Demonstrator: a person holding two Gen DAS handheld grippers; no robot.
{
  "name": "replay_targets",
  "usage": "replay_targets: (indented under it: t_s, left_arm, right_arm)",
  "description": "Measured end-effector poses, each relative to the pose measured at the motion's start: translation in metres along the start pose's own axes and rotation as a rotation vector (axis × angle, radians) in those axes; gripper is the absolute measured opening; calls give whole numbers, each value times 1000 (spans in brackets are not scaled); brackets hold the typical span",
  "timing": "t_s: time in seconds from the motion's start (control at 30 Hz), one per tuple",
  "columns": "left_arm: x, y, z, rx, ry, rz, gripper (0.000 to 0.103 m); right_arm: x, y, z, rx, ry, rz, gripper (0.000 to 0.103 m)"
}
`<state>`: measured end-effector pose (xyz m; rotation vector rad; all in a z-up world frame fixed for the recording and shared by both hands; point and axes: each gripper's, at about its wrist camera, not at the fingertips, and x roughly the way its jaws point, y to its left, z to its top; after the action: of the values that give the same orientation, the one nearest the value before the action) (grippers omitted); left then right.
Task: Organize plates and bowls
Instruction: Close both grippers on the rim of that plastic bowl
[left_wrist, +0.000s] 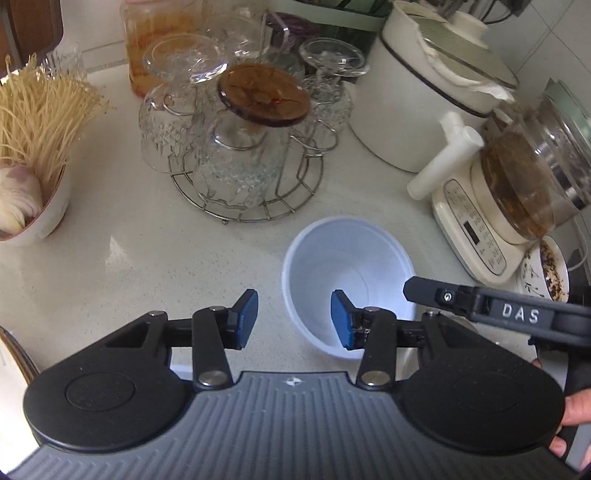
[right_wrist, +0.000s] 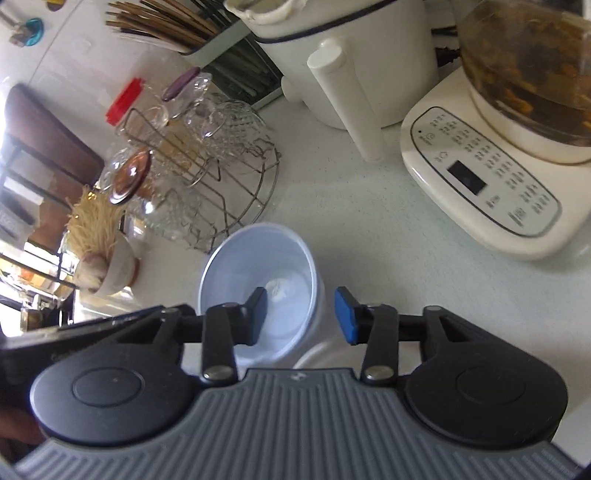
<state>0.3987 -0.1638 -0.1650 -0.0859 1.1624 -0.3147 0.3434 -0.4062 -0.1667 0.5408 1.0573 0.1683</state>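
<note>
White bowl (left_wrist: 347, 280) stands upright on the counter (left_wrist: 129, 266), near the wire rack (left_wrist: 247, 199) w/ upturned glasses, kettle base (left_wrist: 469, 229) to its right. Left gripper (left_wrist: 293, 319) is wide open; its right pad (left_wrist: 340, 319) is inside the bowl, left pad outside, the near rim between them, no clear contact. Right gripper (right_wrist: 301, 315) is also wide, left pad (right_wrist: 258, 314) over the bowl (right_wrist: 258, 284) inside, right pad outside. Bowl's near rim is hidden behind both tools. Below the bowl in right view there is something white, partly hidden, can't tell what. Dirty dish (left_wrist: 546, 273) is cut off at the edge.
</note>
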Motion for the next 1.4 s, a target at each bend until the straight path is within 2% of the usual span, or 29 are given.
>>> replay_targets:
  t_s: [0.27,0.5,0.67,0.77,0.9,1.13,1.4]
  left_arm:
    - [23,13,10,-50,43,9,47]
    - [39,16,12,-62,76,13,46]
    - [44,21,15,-90,74,0,38]
    - [45,21,16,-90,76,5,30]
    - [48,21,17,-94,95,-28,10]
    - [34,12,19,-46,44,-20,7]
    - [10,10,23,-102,11,-39,7]
  right_arm:
    - [29,0,9,10,64,-27,25]
    - [39,-10,12,27,89,-26,19]
    - [40,-11,11,23,86,-16,14]
    - [40,-11,10,23,83,-7,13]
    - [41,-8,9,9,84,3,13]
    - [32,-1,7,-10,51,32,13]
    - [11,8,11,-63,18,48,13]
